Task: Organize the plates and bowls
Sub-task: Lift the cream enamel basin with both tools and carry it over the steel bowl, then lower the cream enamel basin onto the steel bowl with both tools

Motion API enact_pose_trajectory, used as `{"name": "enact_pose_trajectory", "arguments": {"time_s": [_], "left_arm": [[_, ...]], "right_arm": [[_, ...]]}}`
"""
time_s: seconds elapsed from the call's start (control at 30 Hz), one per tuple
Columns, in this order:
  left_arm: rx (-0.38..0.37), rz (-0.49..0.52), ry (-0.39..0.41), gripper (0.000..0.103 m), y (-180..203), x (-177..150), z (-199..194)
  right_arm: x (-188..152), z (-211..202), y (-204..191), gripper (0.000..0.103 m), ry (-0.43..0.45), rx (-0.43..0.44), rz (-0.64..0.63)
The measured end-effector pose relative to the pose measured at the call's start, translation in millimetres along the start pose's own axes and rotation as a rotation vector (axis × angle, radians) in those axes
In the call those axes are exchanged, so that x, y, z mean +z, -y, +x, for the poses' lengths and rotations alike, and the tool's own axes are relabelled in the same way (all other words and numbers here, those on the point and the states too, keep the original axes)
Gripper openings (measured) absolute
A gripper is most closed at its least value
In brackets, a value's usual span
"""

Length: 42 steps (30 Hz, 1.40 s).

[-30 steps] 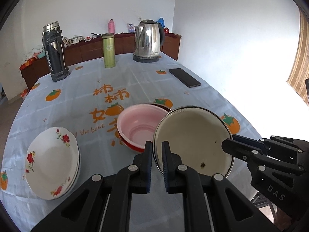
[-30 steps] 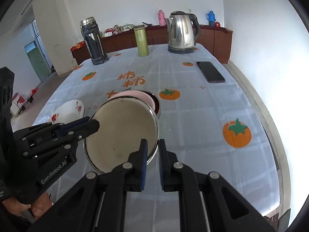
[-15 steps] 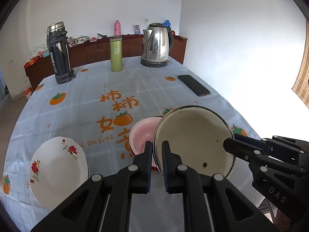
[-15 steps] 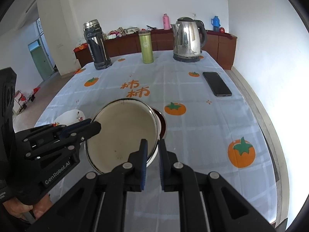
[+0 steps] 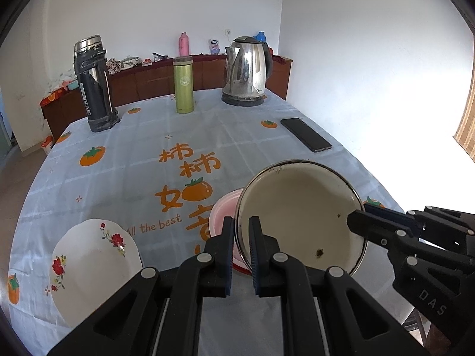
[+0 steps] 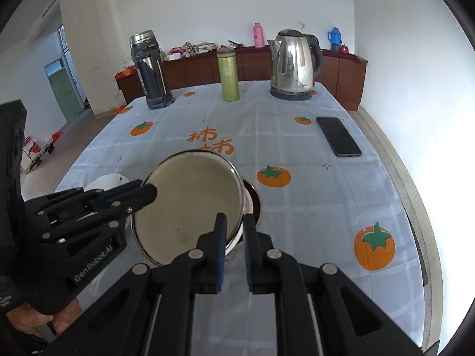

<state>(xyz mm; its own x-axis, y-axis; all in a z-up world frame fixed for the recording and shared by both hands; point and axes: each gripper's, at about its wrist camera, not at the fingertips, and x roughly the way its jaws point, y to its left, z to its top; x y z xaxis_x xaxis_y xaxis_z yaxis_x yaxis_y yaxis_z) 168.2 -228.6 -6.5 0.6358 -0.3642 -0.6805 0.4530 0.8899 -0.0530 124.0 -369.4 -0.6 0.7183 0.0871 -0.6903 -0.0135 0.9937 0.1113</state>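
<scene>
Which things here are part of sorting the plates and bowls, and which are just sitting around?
Job: cream enamel bowl gripped at its rim by both grippers; pink plastic bowl; white floral plate.

Lying about: steel kettle, green flask, dark thermos, black phone.

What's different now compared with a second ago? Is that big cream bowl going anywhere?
The cream enamel bowl, pinched at opposite rims by the left gripper and the right gripper, has been drawn back toward the near edge, now covering most of the pink bowl. Both grips stayed shut. The flowered plates, kettle and phone kept their places.
</scene>
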Motion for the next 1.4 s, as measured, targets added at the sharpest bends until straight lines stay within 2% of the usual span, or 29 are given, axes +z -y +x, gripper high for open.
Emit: {"name": "enact_pose_trajectory", "arguments": {"time_s": [0.57, 1.0, 1.4], "left_arm": [[0.038, 0.006, -0.007, 0.011, -10, 20, 23], [0.045, 0.006, -0.050, 0.011, -11, 13, 43], [0.042, -0.001, -0.076, 0.011, -13, 10, 55]], "right_arm": [[24, 31, 4, 0.011, -0.026, 0.004, -0.007], [16, 64, 13, 0.011, -0.102, 0.013, 0.024], [15, 73, 14, 0.011, -0.126, 0.008, 0.022]]}}
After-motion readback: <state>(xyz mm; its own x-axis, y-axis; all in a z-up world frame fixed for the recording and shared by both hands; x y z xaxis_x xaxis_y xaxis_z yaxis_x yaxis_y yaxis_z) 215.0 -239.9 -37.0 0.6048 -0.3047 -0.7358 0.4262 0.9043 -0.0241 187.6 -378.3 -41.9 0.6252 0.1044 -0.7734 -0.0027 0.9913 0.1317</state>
